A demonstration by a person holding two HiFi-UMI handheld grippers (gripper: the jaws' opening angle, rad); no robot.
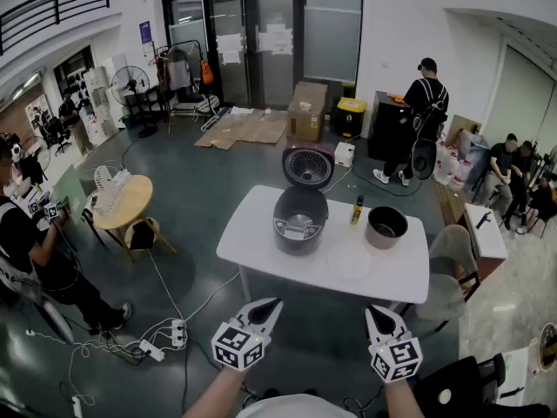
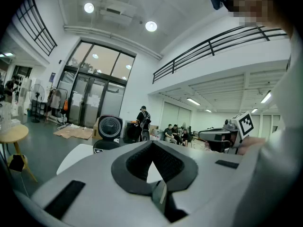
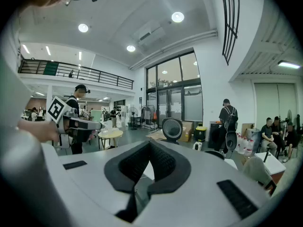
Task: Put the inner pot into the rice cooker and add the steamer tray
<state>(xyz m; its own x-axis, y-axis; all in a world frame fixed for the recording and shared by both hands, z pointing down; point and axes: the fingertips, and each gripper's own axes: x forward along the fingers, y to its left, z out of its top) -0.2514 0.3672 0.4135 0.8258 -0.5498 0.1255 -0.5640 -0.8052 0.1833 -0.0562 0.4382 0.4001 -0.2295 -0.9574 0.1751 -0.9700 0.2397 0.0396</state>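
Observation:
An open dark rice cooker point(image 1: 300, 220) with its lid point(image 1: 308, 165) raised stands on the white table point(image 1: 252, 233). To its right sits the dark inner pot point(image 1: 386, 226). A pale, translucent steamer tray point(image 1: 350, 261) lies near the table's front edge. My left gripper point(image 1: 271, 306) and right gripper point(image 1: 376, 314) hover short of that edge, both shut and empty. The cooker's lid point(image 2: 110, 126) shows beyond the left gripper point(image 2: 152, 144) in its own view. Past the right gripper point(image 3: 150, 143), its view shows the lid point(image 3: 172, 128) and the pot's rim point(image 3: 214, 154).
A small bottle point(image 1: 356, 209) stands between cooker and pot. Grey chairs point(image 1: 452, 255) sit at the table's right. A round wooden table point(image 1: 122, 200) and a person point(image 1: 30, 251) are at left. Cables and power strips point(image 1: 165, 338) lie on the floor.

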